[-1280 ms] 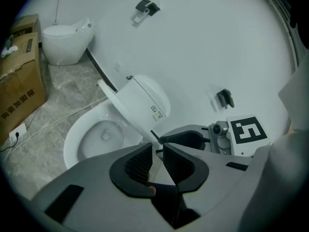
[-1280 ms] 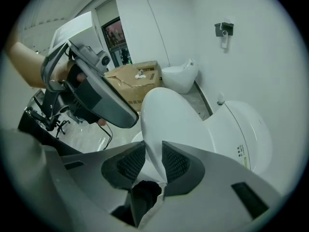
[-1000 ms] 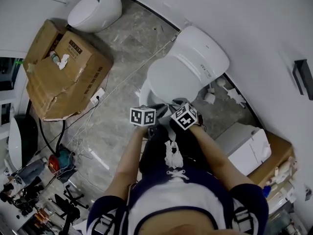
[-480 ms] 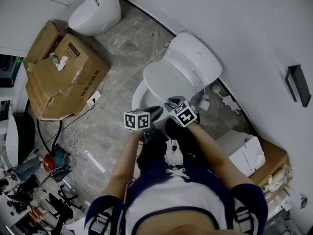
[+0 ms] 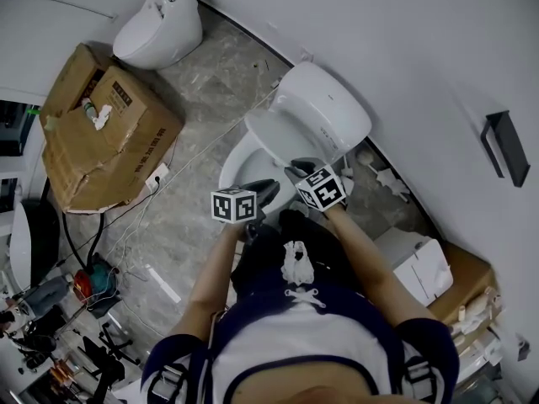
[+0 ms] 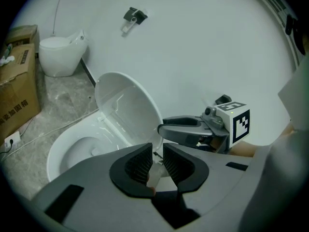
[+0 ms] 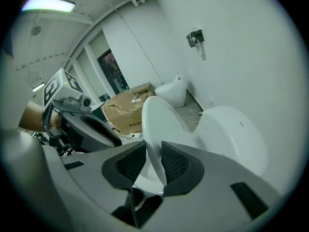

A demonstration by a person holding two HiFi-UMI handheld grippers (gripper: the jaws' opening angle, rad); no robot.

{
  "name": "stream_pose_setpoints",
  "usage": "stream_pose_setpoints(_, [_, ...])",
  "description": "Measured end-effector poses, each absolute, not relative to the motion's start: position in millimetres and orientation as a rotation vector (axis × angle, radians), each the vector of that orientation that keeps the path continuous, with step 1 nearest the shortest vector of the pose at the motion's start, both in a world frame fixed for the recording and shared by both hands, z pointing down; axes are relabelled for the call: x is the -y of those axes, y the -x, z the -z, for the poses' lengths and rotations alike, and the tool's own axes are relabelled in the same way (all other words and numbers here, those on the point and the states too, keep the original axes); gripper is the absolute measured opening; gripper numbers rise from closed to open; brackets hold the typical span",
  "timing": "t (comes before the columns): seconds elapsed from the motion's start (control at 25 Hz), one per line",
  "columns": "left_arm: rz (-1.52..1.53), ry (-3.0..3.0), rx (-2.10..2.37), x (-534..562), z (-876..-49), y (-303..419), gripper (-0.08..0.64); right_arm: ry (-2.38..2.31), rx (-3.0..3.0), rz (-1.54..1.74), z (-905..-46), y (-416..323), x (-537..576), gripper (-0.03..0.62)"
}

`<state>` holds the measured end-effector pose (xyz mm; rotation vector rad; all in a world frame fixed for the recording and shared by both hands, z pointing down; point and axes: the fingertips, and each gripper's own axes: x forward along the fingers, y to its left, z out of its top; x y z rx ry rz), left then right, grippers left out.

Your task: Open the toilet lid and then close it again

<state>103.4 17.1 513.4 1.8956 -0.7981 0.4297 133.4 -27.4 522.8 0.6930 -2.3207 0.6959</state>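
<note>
At the near left, a clutter of tools (image 5: 46,343) and cables lies on the grey floor (image 5: 210,82). At the near right, a white box (image 5: 418,262) sits against the wall, well clear of both grippers. Farther left stand the cardboard boxes (image 5: 101,129), with a power strip (image 5: 157,175) just beside them and a thin white cable (image 5: 198,154) running across the floor towards the toilet (image 5: 333,108). A second toilet (image 5: 160,25) stands at the far left against the wall. A black wall fitting (image 5: 504,146) hangs at the far right. Nothing lies between the grippers and the toilet.

The left gripper (image 6: 155,153) hovers over the near rim of the bowl, with its jaws a narrow way apart. I can make out nothing pinched between them. The lower edge of the toilet lid (image 6: 126,111) shows just beyond the gap.

The right gripper (image 7: 153,151) is just right of the left one. Its jaws have just been closing, and the thin rim of the lid fills the gap between the ribbed pads (image 7: 176,161), so it grips the lid. The lid is tilted up off the bowl, partly raised, with its hinge at the far end.
</note>
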Motion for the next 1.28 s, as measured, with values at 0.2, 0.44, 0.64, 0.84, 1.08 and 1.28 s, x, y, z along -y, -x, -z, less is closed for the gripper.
stream_pose_setpoints(0.2, [-0.46,-1.974,0.811,1.4,-504.0,-122.2,0.024,-0.693,2.314,-0.71,-519.4,-149.3,44.4,0.091])
stream_pose_setpoints(0.44, [-0.536,-2.078,0.856,14.8,-494.8,-139.2,0.008,-0.718,2.299,-0.711,-518.0,-166.1,59.4,0.086])
stream_pose_setpoints(0.64, [-0.612,-2.127,0.83,18.0,-494.9,-155.6,0.008,-0.754,2.294,-0.732,-515.6,-184.0,77.6,0.081])
stream_pose_setpoints(0.84, [-0.681,-2.154,0.816,21.1,-497.2,-170.8,0.008,-0.776,2.282,-0.779,-516.2,-202.0,93.2,0.078])
stream_pose_setpoints(1.08, [-0.711,-2.197,0.821,32.5,-491.4,-185.2,0.007,-0.829,2.262,-0.807,-518.1,-223.4,112.1,0.072])
stream_pose_setpoints(1.28, [-0.705,-2.22,0.831,39.8,-485.1,-192.4,0.006,-0.845,2.233,-0.84,-520.9,-237.2,125.4,0.071])
